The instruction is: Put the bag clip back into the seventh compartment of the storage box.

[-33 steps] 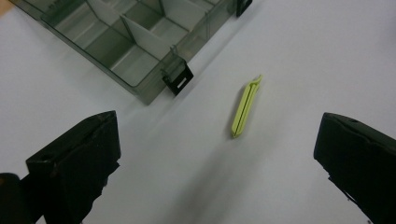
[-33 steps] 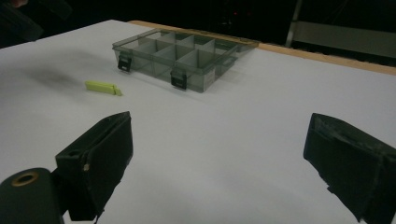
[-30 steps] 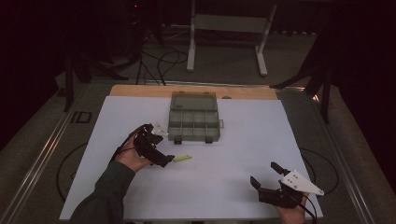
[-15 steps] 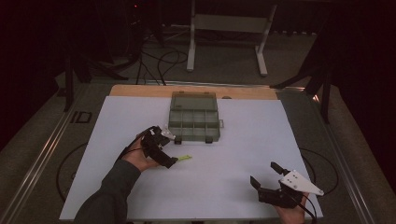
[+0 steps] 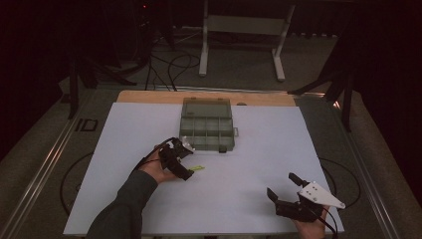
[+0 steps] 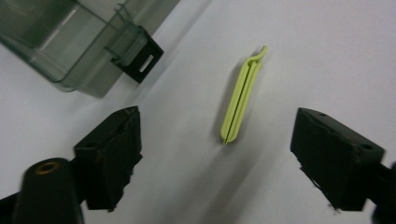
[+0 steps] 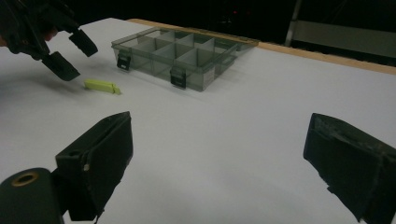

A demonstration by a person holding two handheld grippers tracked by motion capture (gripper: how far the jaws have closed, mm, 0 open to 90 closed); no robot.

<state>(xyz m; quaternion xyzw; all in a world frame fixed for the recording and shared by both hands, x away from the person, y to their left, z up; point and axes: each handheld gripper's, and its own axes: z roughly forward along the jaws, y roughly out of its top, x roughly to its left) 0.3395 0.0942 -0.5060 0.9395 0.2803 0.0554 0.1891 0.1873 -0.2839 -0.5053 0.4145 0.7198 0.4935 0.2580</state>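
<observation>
A slim yellow-green clip (image 6: 241,100) lies flat on the white sheet (image 5: 259,149) that covers the bench, just in front of the near edge of a clear compartment box (image 5: 206,124) and apart from it. In the left gripper view the clip rests lengthwise between the two black jaws, its hooked end pointing away from the camera and neither pad touching it; the box's black latch (image 6: 141,58) shows at upper left. The left gripper (image 5: 185,162) hovers directly over the clip, tilted down toward it, its jaws apart with the clip in the gap; they have just been closing. The right gripper (image 5: 282,186) sits well apart, near the front right corner of the sheet, jaws wide apart with nothing between them. From the right gripper view, the clip (image 7: 102,86) lies left of the box (image 7: 182,53), just beside the left gripper's tips.
</observation>
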